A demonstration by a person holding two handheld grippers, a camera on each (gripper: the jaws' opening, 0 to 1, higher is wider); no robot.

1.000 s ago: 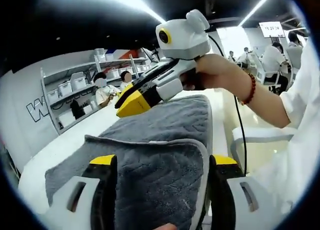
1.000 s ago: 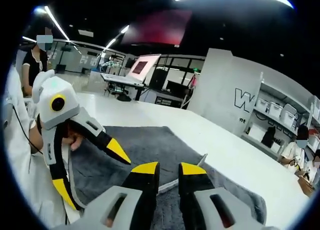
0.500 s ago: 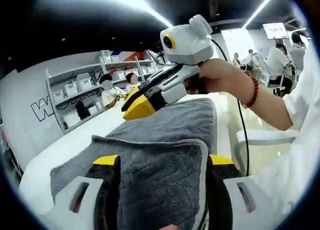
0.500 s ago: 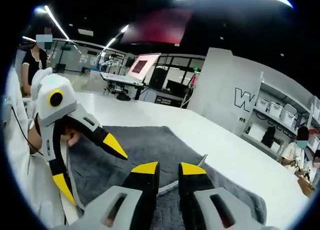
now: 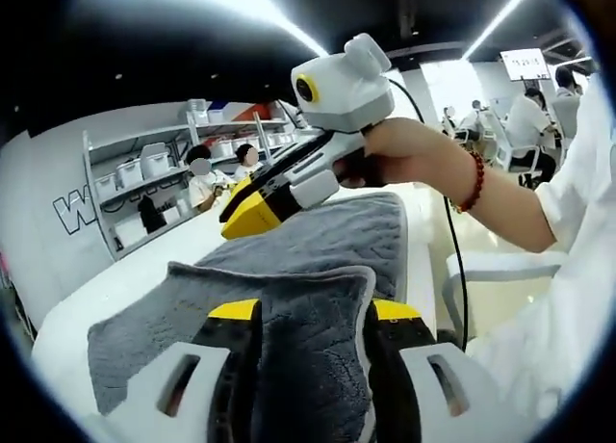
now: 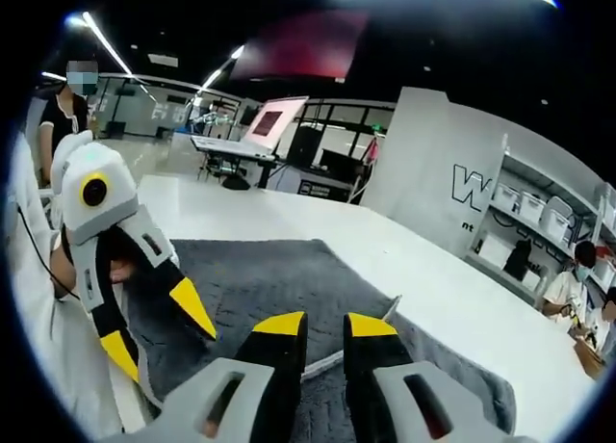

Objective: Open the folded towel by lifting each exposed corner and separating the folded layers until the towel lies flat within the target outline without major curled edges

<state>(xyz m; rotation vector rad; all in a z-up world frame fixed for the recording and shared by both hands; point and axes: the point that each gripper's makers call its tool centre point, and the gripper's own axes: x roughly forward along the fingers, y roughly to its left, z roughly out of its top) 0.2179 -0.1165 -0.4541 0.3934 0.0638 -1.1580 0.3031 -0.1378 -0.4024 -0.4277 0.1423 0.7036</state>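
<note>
Left gripper view: left gripper (image 5: 310, 318) pinching raised fold of grey towel (image 5: 327, 241), jaws pressed against both sides of cloth. Towel spread on white table (image 5: 144, 270), long axis running away from jaws toward far edge. Right gripper (image 5: 252, 209) hovers above towel's middle, jaws look nearly together, nothing between them. Right gripper view: right gripper (image 6: 323, 325) jaws close-set over towel's pale-trimmed edge; pinch on it cannot be told. Judgement: left gripper nearer fold, holds layer to peel forward.
</note>
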